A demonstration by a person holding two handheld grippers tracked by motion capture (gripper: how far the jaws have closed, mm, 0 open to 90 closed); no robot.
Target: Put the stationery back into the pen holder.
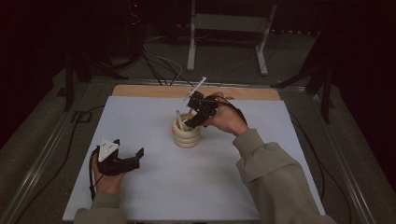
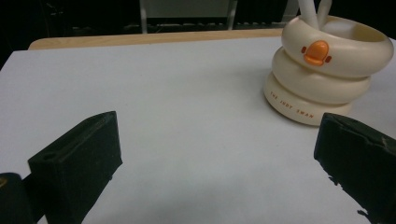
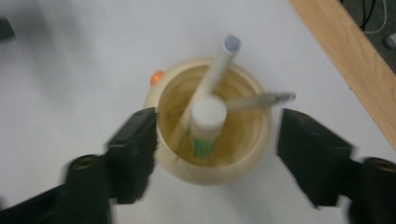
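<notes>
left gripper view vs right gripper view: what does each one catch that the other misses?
Left gripper view: the holder's outer side, three stacked cream rings with an orange duck bill and small orange lettering.

Right gripper view: straight down into the holder, a white-capped tube with green marking, a long pen and a blurred thin stick leaning inside.

Both: the cream holder on the white table, with each tool's black jaws standing apart around nothing.
</notes>
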